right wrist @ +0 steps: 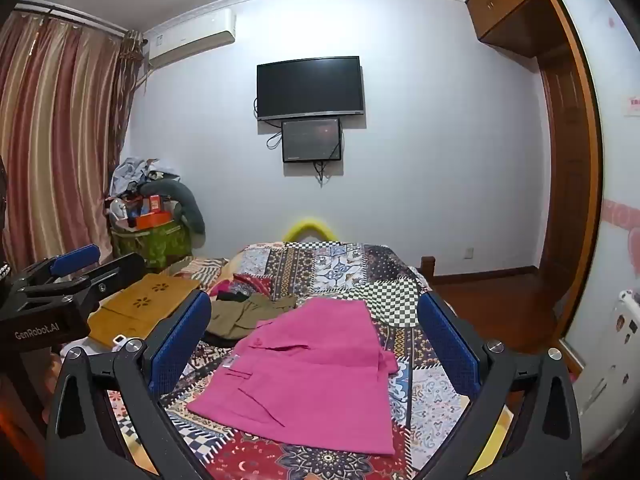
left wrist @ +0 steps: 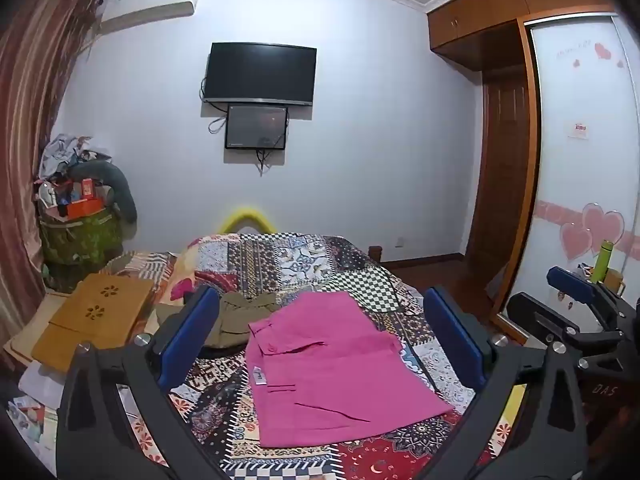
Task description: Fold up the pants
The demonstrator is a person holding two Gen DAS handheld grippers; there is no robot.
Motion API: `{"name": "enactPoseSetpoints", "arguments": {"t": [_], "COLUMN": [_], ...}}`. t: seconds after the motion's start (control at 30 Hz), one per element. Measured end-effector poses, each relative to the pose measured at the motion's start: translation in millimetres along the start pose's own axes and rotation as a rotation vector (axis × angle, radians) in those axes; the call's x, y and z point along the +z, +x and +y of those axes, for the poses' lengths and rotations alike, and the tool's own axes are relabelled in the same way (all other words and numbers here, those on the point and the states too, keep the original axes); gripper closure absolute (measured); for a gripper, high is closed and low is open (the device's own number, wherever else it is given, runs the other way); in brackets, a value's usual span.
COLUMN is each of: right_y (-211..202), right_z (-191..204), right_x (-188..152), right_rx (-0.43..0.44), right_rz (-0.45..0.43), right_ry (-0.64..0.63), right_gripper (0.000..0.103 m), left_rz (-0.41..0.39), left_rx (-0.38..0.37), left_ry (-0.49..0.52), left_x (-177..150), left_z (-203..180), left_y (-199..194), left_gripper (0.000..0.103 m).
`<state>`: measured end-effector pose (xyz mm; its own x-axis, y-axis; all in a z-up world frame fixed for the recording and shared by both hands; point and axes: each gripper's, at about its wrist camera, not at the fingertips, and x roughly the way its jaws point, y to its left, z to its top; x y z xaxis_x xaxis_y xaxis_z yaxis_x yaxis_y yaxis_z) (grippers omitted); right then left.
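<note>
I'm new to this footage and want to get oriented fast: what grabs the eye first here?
The bright pink pants lie folded flat in the middle of the patchwork bedspread, framed by the open blue-padded left gripper; the right gripper is open too, above them. Behind them lies an olive-green garment, and a dark TV hangs on the far wall.

"GenRobot.AI" stands in pale letters on the black body of the left gripper (right wrist: 60,276), left of the pants (right wrist: 308,364). "DAS" is embossed on the right gripper (left wrist: 576,296). The pants' white tag is too small to read.
</note>
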<state>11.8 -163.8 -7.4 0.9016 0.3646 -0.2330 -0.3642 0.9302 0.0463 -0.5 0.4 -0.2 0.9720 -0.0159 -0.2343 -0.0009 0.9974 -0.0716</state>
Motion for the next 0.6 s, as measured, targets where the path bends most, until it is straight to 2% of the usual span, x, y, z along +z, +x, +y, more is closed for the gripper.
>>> {"name": "enactPoseSetpoints", "arguments": {"t": [0.1, 0.13, 0.23, 0.33, 0.6], "right_y": [-0.1, -0.2, 0.1, -0.1, 1.2], "right_z": [-0.1, -0.2, -0.5, -0.4, -3.6], "right_x": [0.2, 0.2, 0.4, 0.9, 0.9], "right_rx": [-0.002, -0.003, -0.003, -0.005, -0.004], "right_rz": [0.002, 0.002, 0.004, 0.005, 0.005], "right_ry": [-0.005, -0.005, -0.004, -0.003, 0.003], "right_gripper": [0.001, 0.001, 0.001, 0.001, 0.001], "left_rz": [0.002, 0.023, 0.065, 0.032, 0.026], "left_rx": [0.001, 0.012, 0.010, 0.012, 0.013], "left_ry": [-0.010, 0.013, -0.008, 0.003, 0.012], "left_x": [-1.1, 0.4, 5.3, -0.4, -1.3], "left_z": [-0.4, -2.1, 3.6, -0.9, -6.0], "left_y": [-3.0, -2.6, 9.9, 5.8, 6.8], "left_gripper": [0.000, 0.000, 0.000, 0.000, 0.000]}}
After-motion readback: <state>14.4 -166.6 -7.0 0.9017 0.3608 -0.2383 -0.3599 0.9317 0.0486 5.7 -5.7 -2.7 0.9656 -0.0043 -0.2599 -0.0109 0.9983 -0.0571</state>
